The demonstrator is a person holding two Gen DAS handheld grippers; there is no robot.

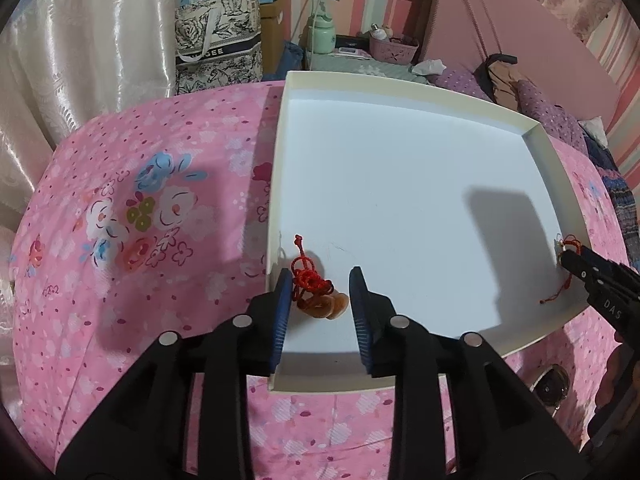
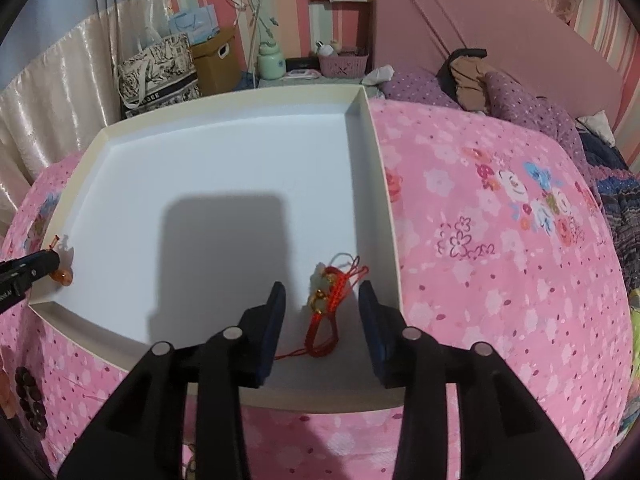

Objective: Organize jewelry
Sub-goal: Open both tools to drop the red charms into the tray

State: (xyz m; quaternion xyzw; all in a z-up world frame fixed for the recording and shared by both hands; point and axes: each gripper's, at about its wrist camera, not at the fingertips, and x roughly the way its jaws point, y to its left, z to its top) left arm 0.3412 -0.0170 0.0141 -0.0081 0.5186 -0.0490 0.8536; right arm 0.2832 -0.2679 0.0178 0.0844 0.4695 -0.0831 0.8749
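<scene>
Amber pendant [image 1: 320, 300] on a red knotted cord lies on the tray floor in the near left corner, between the spread fingers of the left hand-held gripper [image 1: 322, 298]; the cord sits against the left pad, the right pad stands clear. No pinch.

Red cord bracelet [image 2: 326, 304] with a pale green bead and gold ring lies near the tray's right wall, between the spread fingers of the right hand-held gripper [image 2: 322, 304]; neither pad touches it.

Both pieces rest just beside opposite side walls of the white tray [image 1: 400, 92]. Middle and far part of the tray floor open, only shadow there. Tray sits on a bed with a pink floral cover [image 1: 140, 200]; purple pillows [image 2: 500, 96] beyond.
</scene>
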